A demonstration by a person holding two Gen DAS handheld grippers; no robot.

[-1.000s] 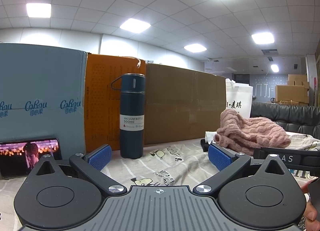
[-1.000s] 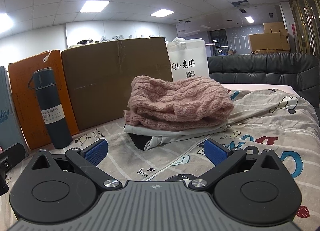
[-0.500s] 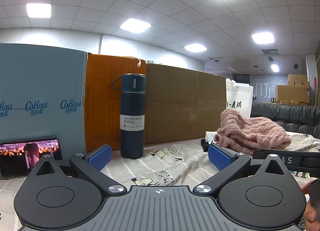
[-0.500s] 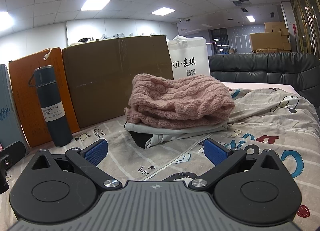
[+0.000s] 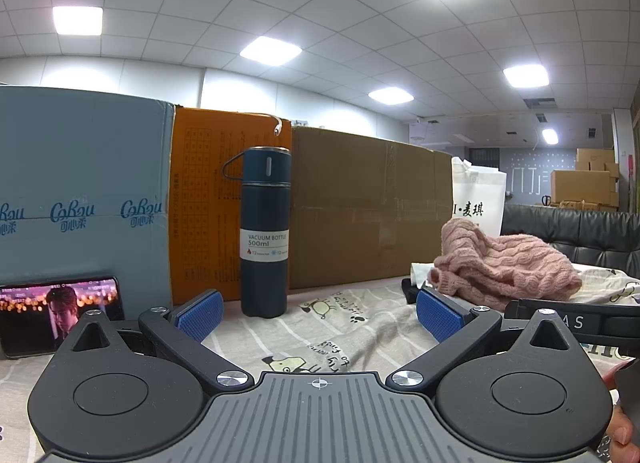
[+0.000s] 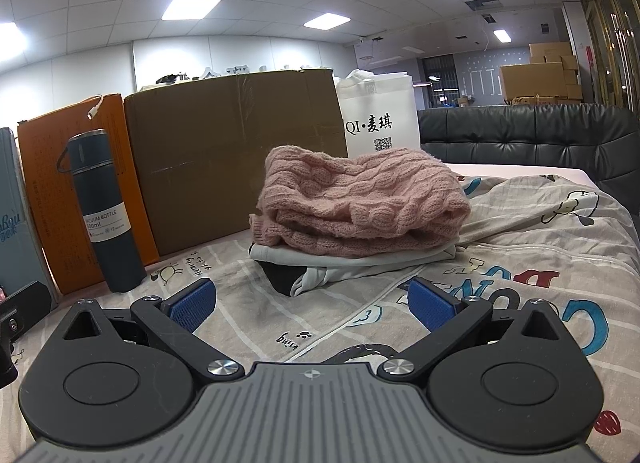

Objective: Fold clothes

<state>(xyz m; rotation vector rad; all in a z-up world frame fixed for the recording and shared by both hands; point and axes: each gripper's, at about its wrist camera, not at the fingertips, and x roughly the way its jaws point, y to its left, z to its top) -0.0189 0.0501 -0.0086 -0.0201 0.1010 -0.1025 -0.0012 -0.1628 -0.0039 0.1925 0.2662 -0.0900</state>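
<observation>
Both the left gripper (image 5: 319, 313) and right gripper (image 6: 312, 301) spread, empty. Pink cable-knit sweater (image 6: 360, 199) ahead of right gripper, atop folded grey garments (image 6: 352, 261). Likely soft, bulky; pinch a hem edge.

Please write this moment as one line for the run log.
left gripper: open, empty | right gripper: open, empty | pink sweater: folded on grey garment | stage: idle

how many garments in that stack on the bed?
3 visible, stacked: pink sweater on top, a light grey piece under it, a dark one peeking out at the bottom. More may be hidden underneath.
</observation>
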